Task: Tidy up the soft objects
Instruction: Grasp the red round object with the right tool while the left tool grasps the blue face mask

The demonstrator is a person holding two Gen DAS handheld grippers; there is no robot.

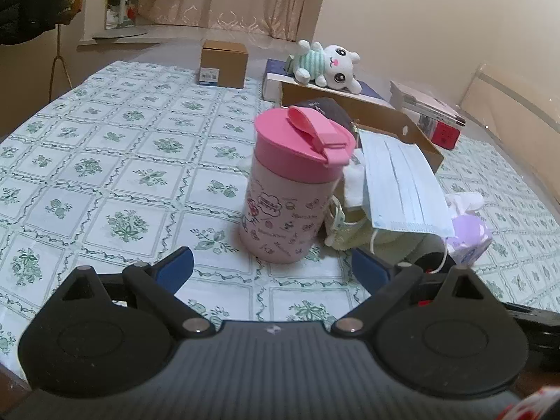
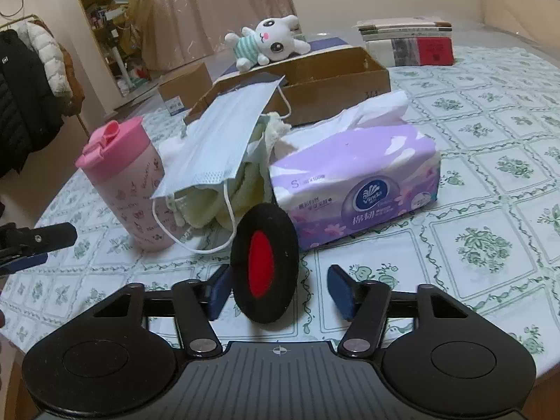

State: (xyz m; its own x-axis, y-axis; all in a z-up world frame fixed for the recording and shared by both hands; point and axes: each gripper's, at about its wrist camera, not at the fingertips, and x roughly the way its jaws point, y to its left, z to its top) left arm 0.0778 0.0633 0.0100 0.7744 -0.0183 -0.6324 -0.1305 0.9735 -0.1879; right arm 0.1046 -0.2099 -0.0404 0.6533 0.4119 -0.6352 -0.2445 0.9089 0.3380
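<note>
A black earmuff pad with a red centre stands on edge on the table between the open fingers of my right gripper, nearer the left finger. Behind it lie a blue face mask over a pale yellow cloth, and a purple tissue pack. A white plush bunny lies on the far edge of an open cardboard box. My left gripper is open and empty in front of a pink cup; the mask and bunny show there too.
A small closed carton stands at the far side of the floral tablecloth. Stacked books sit at the far right. Coats hang at the left. The left gripper's tip shows at the left edge of the right wrist view.
</note>
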